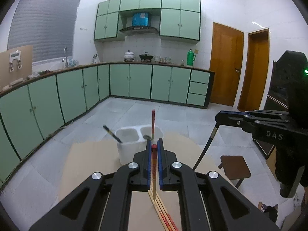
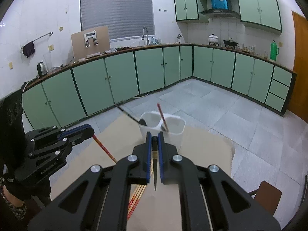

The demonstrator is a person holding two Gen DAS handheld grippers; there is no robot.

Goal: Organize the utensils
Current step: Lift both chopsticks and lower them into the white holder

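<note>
A: Left side?

B: Left gripper (image 1: pixel 153 150), jaws clamped on red-topped wooden chopstick (image 1: pixel 154 173), held upright near spare chopsticks (image 1: pixel 163 213) lying on cardboard-covered table (image 1: pixel 92 154), probably for dropping in.

A: Middle?

B: White two-compartment plastic holder (image 1: pixel 127 150) at far edge, already holding one red and one black chopstick, apparently sorted by colour.

A: Right?

B: Right gripper (image 2: pixel 154 140), jaws clamped on black chopstick (image 2: pixel 155 175), tip down, near holder.
</note>
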